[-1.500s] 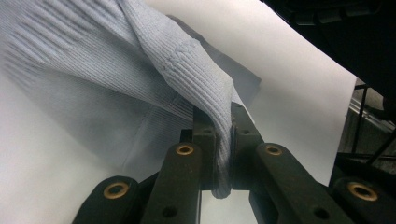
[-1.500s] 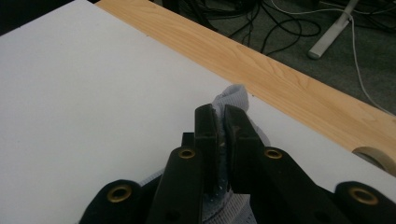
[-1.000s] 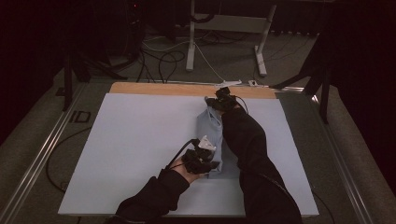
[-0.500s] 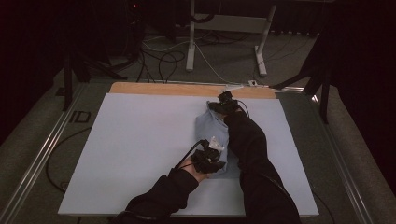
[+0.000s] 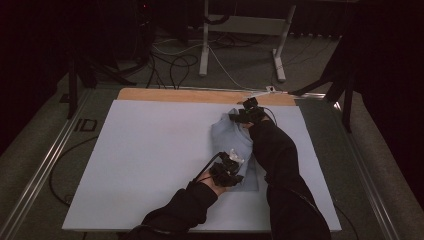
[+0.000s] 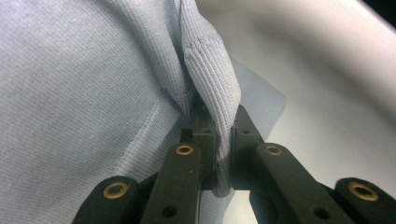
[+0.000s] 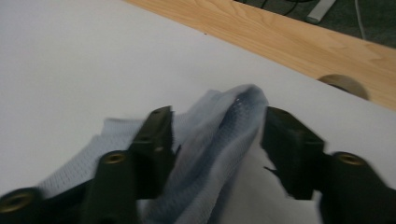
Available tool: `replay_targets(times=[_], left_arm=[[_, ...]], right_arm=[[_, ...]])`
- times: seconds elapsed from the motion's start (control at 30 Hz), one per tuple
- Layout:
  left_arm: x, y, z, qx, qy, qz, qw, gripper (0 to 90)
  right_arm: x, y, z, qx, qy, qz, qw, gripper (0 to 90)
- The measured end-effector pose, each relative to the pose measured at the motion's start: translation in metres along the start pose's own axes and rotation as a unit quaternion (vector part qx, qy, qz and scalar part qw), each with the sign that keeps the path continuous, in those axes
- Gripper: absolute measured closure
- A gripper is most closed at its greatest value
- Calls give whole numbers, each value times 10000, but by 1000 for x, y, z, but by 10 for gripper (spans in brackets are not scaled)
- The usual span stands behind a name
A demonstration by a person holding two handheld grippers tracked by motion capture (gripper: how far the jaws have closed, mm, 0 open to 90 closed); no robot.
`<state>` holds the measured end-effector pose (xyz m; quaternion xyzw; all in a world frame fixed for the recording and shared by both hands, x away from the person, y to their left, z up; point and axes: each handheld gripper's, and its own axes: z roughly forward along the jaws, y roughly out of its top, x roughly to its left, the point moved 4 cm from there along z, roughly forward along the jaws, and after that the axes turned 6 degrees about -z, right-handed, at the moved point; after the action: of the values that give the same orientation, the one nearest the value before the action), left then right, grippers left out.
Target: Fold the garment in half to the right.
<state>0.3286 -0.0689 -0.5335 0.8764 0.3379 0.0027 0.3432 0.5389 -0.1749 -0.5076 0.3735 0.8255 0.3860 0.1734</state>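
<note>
White mat point(image 5: 150, 165), L tool point(image 6: 219, 140) pinching shirt point(image 6: 70, 93).

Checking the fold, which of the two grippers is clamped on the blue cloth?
The left gripper, nearer the person: its jaws pinch a ribbed fold of the blue cloth. The right gripper stands open.

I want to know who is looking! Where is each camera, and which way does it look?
High view: above the table's near side, looking forward and down at the white mat; both sleeves, left gripper and right gripper show.
Left gripper view: rides that gripper; jaws pinch the blue garment.
Right gripper view: rides that gripper; its jaws have just been opening, cloth loose between them.
All share the blue garment.
</note>
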Motion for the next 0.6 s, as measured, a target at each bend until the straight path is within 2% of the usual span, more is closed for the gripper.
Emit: replay_targets(times=[0.1, 0.17, 0.23, 0.37, 0.47, 0.6], left_arm=[[-1, 1, 3, 35, 34, -16, 10000, 851], [-1, 2, 6, 75, 53, -2, 10000, 850], [-2, 3, 8, 82, 70, -8, 9999, 850], [-4, 5, 10, 105, 68, -14, 9999, 843], [-8, 7, 13, 99, -50, -103, 9999, 821], [-17, 9, 16, 108, -145, -42, 9998, 807]], right_arm=[[-1, 0, -8, -20, 57, 48, 10000, 247], [2, 2, -13, -61, 218, 27, 9997, 159], [5, 3, -18, -129, 316, -40, 9994, 147], [9, 2, -21, -111, 289, -136, 9994, 139], [9, 0, -23, -136, 303, -89, 9994, 139], [10, -2, -25, -175, 313, -76, 9993, 139]])
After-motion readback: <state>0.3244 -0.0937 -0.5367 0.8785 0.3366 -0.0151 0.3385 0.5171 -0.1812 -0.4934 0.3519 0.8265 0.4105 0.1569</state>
